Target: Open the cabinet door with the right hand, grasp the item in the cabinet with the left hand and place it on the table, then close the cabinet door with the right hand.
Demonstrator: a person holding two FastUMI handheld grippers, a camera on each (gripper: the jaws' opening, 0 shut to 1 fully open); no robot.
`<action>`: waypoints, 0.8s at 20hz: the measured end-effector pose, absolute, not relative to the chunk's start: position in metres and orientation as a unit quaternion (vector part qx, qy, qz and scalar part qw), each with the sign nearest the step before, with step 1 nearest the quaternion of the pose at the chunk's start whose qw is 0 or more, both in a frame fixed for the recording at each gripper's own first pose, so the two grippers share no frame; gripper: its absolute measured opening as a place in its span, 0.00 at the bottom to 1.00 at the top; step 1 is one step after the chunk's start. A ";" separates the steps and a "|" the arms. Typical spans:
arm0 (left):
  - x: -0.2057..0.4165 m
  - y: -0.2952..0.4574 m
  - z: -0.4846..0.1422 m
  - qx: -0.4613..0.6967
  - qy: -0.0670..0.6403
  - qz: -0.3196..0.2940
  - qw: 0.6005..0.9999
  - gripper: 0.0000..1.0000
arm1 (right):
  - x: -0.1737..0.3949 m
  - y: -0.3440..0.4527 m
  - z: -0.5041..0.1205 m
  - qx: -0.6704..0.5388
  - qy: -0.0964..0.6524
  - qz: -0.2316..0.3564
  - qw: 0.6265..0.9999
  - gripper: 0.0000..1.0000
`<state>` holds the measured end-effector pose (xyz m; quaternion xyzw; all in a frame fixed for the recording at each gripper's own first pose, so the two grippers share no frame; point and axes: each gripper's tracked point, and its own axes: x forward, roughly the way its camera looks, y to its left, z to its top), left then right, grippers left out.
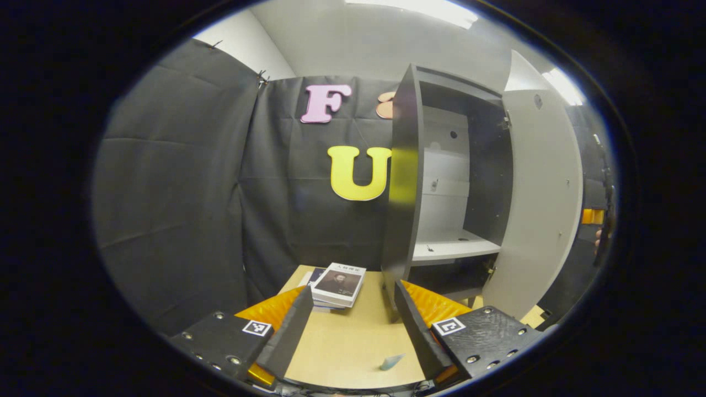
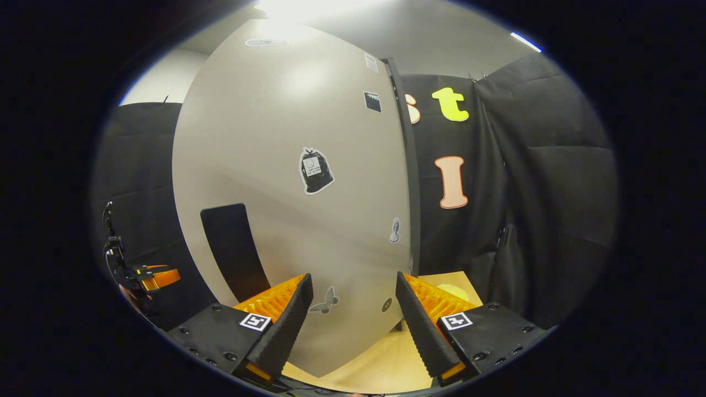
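**Cabinet open, books lying on the table**

In the left gripper view, the left gripper [image 1: 349, 325] is hovering over the table [image 1: 347, 353] with its fingers spread wide and nothing between them. A small stack of books [image 1: 337, 285] is lying on the table just left of the cabinet [image 1: 441, 182], whose door [image 1: 543, 204] is standing swung out to the right. The cabinet's pale shelf [image 1: 452, 249] is looking bare, as far as the curved lens allows.

In the right gripper view, the right gripper [image 2: 353, 325] is facing the outer side of the door [image 2: 287, 182], fingers apart and gripping nothing. A dark handle panel [image 2: 234, 248] is sitting low on the door, and stickers [image 2: 315, 171] are dotting its face. The other gripper is peeking in at the far left edge.
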<state>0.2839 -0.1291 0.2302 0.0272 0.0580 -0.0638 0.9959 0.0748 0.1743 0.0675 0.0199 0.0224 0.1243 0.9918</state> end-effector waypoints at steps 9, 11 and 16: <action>0.270 -0.139 0.226 0.031 0.063 -0.069 0.995 0.90 | 0.088 0.245 0.049 0.040 0.047 0.214 0.975 0.98; 0.266 -0.143 0.226 0.031 0.062 -0.067 0.995 0.90 | 0.087 0.241 0.052 0.046 0.036 0.207 0.977 0.98; 0.257 -0.165 0.224 0.023 0.049 -0.084 0.995 0.89 | 0.079 0.213 0.039 0.056 0.035 0.150 0.986 0.98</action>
